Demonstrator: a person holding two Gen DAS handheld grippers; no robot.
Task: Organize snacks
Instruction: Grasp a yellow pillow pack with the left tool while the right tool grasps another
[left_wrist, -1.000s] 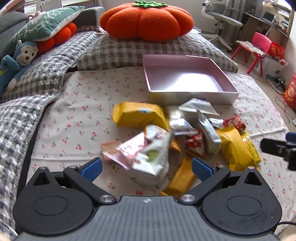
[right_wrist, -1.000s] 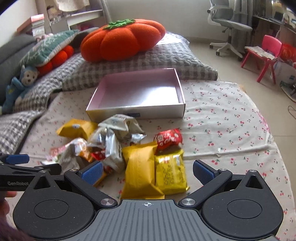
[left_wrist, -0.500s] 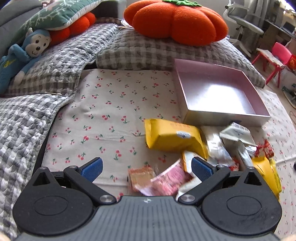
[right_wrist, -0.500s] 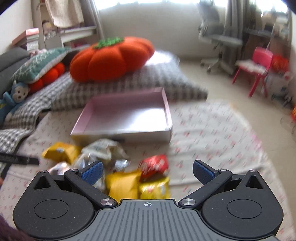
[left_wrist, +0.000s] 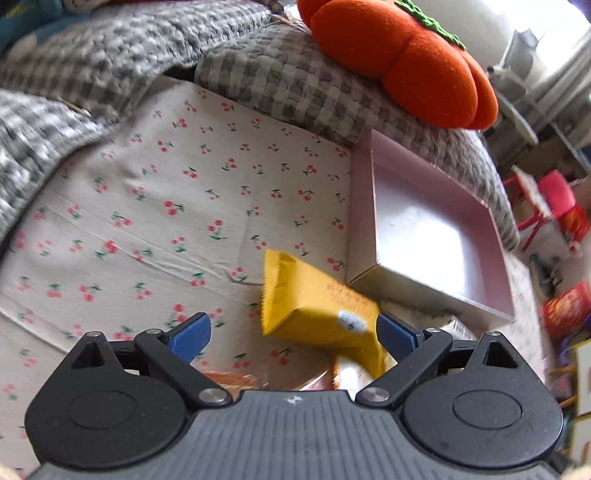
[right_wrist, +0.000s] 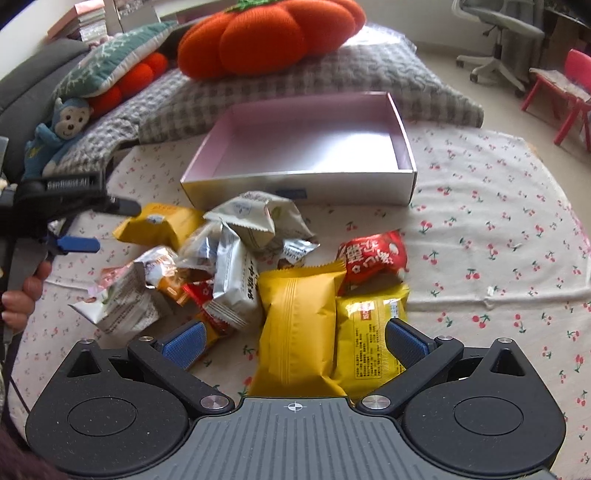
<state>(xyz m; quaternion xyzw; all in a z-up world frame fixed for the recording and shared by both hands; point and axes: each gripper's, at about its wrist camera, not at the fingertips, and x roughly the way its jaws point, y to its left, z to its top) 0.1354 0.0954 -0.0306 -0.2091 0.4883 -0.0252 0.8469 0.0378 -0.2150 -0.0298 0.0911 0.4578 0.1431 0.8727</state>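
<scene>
your left gripper (left_wrist: 291, 334) hangs over the white cloth with little red cherries (left_wrist: 147, 221). its two blue fingers (left_wrist: 188, 334) stand far apart, and they have just been coming a bit closer together. a puffy yellow snack bag with a zigzag edge (left_wrist: 314, 314) lies on the cloth between them. its right end is just beside the right blue finger, but the picture is blurry there and you cannot tell if they touch. nothing is held.

the pink and silver cardboard box with low walls (left_wrist: 369, 236) sits open just past that yellow bag, with one corner near it.

your right gripper (right_wrist: 293, 345) is wide open too, with nothing held. between its fingers lie a big plain yellow snack bag (right_wrist: 295, 325) and a flat yellow pack with small print (right_wrist: 369, 332), side by side and touching. a red snack pack with white letters (right_wrist: 373, 258) lies just past them. silver and white wrappers (right_wrist: 236, 266) are piled to the left, in front of the box.

in the right wrist view you can see your hand (right_wrist: 22, 299) holding the left gripper at the left edge. a big orange pumpkin pillow (right_wrist: 266, 33) rests on a grey checked cushion (right_wrist: 332, 70) behind the box.
</scene>
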